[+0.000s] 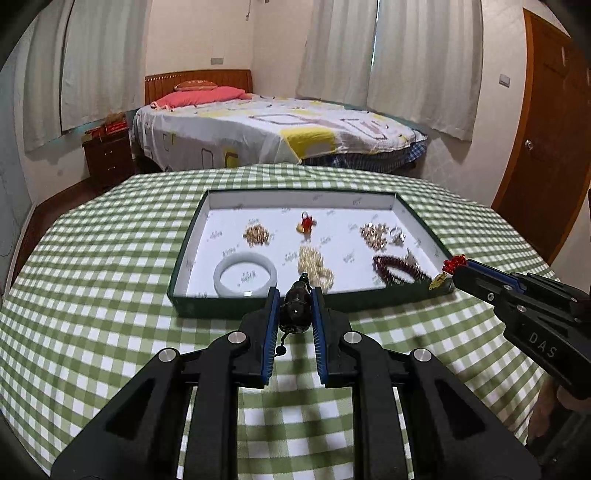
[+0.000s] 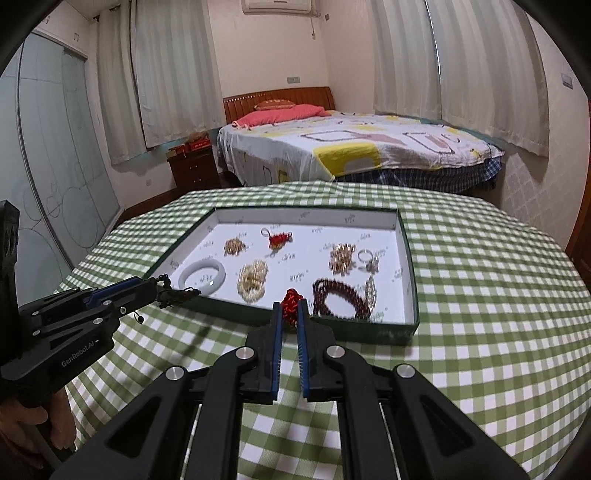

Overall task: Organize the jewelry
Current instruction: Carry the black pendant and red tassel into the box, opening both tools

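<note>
Both tools clamp trinkets: "GenRobot.AI" left tool (image 1: 294, 295) perhaps beads (image 1: 295, 310), "DAS" right tool (image 2: 289, 314) red knot (image 2: 290, 301).

- A bedroom with cream walls (image 2: 347, 51) and long white curtains (image 1: 424, 62) drawn over the windows on two sides
- A bed (image 1: 280, 129) with a wooden headboard (image 1: 199, 79) stands in the far corner, under a white spread printed with yellow and grey squares; a pink pillow (image 1: 199, 96) lies at its head
- A dark wooden nightstand (image 1: 109, 155) sits just beside the bed's left edge, red boxes on top
- A brown wooden door (image 1: 546, 140) with a round knob fills the right wall
- A frosted glass sliding panel (image 2: 55, 166) lines the left wall
- An air conditioner (image 2: 277, 5) hangs high above the headboard
- Nearest, a table under a green-and-white checked cloth (image 1: 110, 258)
</note>
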### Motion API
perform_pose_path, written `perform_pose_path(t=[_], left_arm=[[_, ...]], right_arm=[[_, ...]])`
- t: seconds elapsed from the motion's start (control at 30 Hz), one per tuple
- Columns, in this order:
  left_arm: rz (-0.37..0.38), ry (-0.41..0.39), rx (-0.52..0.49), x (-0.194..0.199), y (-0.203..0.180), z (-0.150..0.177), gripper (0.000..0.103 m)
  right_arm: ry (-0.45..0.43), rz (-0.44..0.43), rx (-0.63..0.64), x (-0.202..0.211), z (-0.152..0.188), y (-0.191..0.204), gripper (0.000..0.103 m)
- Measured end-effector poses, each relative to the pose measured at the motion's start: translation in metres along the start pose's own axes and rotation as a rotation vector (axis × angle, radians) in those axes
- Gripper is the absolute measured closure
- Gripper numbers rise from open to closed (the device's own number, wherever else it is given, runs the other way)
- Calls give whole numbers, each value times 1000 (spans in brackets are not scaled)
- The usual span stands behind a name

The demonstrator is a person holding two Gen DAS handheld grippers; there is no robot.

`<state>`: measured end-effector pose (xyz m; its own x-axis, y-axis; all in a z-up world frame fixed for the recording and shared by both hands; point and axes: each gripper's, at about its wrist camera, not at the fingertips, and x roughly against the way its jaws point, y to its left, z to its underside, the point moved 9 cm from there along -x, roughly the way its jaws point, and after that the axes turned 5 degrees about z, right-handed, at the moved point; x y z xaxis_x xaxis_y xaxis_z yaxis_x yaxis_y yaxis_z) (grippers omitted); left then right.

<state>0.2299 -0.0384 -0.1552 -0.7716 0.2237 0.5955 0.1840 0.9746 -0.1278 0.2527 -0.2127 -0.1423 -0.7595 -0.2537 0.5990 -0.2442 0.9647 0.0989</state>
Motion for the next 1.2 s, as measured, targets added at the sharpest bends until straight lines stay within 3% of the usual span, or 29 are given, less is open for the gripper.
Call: perform_pose_path(t=[0.6, 0.9, 1.07, 1.2], left_arm=[[-16, -118, -21, -9, 1, -76, 86], [-21, -162, -16, -34, 5, -116, 86], [-18, -153, -12, -55, 4, -124, 86], [-28, -97, -6, -86, 8, -111, 86]], right_arm=[[-168, -11, 17, 3, -94, 4, 95], [-196, -1, 23, -17, -125, -1, 95], [-193, -6, 18, -37, -132, -2, 95], [-156, -15, 19, -59, -122, -1, 95]])
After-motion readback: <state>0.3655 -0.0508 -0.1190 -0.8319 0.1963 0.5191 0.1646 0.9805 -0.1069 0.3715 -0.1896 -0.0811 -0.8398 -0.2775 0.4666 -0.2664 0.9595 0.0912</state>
